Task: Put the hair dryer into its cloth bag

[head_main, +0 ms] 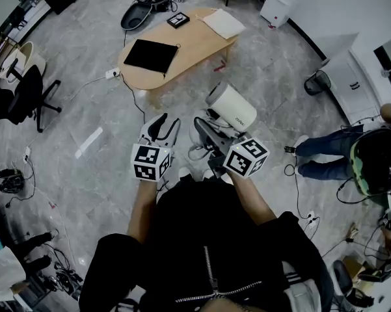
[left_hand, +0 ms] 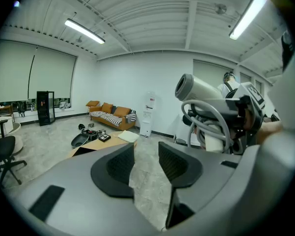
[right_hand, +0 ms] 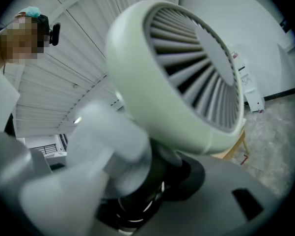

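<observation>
A white hair dryer [head_main: 233,106] with a grey coiled cord is held up in the air by its handle, with my right gripper [head_main: 211,134] shut on it. In the right gripper view its round rear grille [right_hand: 186,68] fills the frame just above the right gripper [right_hand: 147,181]. The left gripper view shows the dryer [left_hand: 201,90] to the right. My left gripper [head_main: 162,123] hangs beside it, open, with only floor between its pads [left_hand: 146,154]. A flat black cloth bag [head_main: 151,55] lies on the wooden table [head_main: 195,44] ahead, also in the left gripper view [left_hand: 81,150].
On the table lie a white sheet [head_main: 224,23] and a small black box [head_main: 178,20]. An office chair [head_main: 26,96] stands left, a bin [head_main: 317,81] right. A person [head_main: 371,158] crouches at the right. Cables trail over the floor. A sofa [left_hand: 110,113] lines the far wall.
</observation>
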`<state>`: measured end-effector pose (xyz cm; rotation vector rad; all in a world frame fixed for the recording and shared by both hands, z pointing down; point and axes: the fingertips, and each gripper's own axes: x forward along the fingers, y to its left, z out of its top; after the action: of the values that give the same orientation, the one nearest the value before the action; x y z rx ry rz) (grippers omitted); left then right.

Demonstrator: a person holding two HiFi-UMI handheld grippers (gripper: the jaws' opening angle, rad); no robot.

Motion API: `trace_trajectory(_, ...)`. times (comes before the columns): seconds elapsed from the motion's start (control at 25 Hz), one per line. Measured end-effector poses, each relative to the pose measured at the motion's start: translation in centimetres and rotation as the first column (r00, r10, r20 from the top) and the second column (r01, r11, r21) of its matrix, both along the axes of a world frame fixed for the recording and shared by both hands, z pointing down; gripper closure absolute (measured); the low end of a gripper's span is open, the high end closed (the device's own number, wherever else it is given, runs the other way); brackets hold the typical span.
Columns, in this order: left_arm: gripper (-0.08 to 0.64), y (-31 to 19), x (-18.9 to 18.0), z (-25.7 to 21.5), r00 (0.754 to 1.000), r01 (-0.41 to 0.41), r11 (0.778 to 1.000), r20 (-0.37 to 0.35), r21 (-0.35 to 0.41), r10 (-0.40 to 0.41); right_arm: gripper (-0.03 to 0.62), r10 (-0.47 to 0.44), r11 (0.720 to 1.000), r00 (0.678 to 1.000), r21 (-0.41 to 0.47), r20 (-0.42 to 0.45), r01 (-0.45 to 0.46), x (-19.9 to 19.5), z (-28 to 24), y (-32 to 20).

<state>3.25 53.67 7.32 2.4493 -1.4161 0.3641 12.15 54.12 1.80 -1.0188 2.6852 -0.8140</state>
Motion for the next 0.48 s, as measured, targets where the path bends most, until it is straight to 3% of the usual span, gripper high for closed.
trace_trajectory(0.36,0.396,-0.3,-0.7,0.3,1.000,0.000,1.000,0.003,-0.012,0.000,0.370,-0.002,1.000,0.999,-0.006,-0.041,0.002,-0.2,0.3,-0.5)
trace_trajectory(0.48,0.440,-0.3,-1.1,0.5,1.000,-0.005,1.000,0.006,-0.022,0.005,0.371,-0.005,1.000,0.998,-0.004,-0.063,0.005,-0.4,0.6,-0.6)
